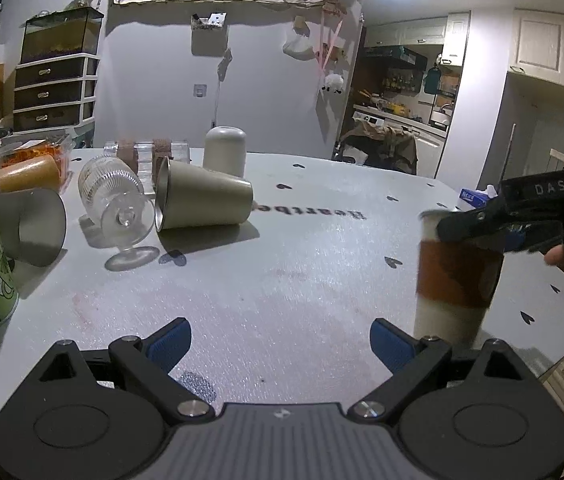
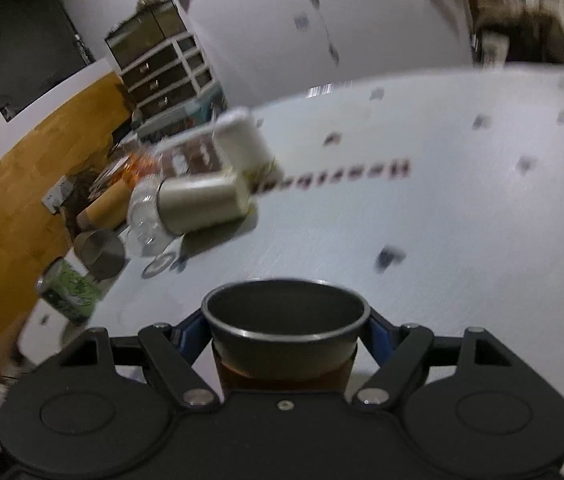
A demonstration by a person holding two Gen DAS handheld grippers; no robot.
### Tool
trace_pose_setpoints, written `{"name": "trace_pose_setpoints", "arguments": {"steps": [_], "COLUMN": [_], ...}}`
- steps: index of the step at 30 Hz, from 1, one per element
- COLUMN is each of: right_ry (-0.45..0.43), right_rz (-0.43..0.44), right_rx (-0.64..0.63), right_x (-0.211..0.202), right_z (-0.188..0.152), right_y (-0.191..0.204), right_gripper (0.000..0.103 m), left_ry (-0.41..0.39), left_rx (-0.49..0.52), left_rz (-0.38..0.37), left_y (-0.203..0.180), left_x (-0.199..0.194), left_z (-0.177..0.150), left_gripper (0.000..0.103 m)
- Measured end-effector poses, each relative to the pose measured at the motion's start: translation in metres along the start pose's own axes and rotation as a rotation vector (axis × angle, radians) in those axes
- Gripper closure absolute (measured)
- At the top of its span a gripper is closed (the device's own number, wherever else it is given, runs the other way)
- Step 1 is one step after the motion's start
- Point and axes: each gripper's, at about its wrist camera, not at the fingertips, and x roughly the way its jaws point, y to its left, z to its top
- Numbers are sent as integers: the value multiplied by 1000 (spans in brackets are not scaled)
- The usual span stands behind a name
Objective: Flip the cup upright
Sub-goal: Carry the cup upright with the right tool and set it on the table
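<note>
Surface: grey heart-print table (image 1: pixel 301 264) is carrying everything.
Cup (image 1: pixel 455 276): standing mouth-up, axis vertical, right of my left gripper (image 1: pixel 280 344).
Right gripper (image 2: pixel 285 340): I'm clamping the cup's sleeve.
Left gripper: I'm holding it apart, empty.

White letters "DAS" stand on the black body of the right gripper (image 1: pixel 477 222). A black printed word on the white heart-patterned tabletop (image 1: pixel 301 280), near its far edge, reads upside down, roughly "Heartbe…", its end hidden. Lettering on the blue box (image 1: pixel 471 198) is illegible.
</note>
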Motion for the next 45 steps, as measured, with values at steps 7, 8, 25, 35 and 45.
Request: {"name": "trace_pose_setpoints", "arguments": {"steps": [7, 8, 25, 35, 45], "right_ry": [-156, -187, -473, -444, -468], "right_rz": [-193, -232, -646, -648, -589], "right_rx": [-68, -75, -21, 56, 80], "right_x": [-8, -8, 41, 57, 23], "right_z": [20, 25, 88, 82, 70], "right_y": [-34, -40, -150, -174, -153], "right_gripper": [24, 24, 24, 24, 8], "left_ry": [6, 7, 1, 3, -23], "left_rx": [4, 6, 20, 26, 41], "left_rz": [5, 7, 22, 19, 19], "left_y": [-2, -2, -6, -7, -12], "left_x": [3, 3, 8, 9, 7], "left_z": [-1, -2, -3, -3, 4], "left_gripper": [8, 8, 8, 7, 6]}}
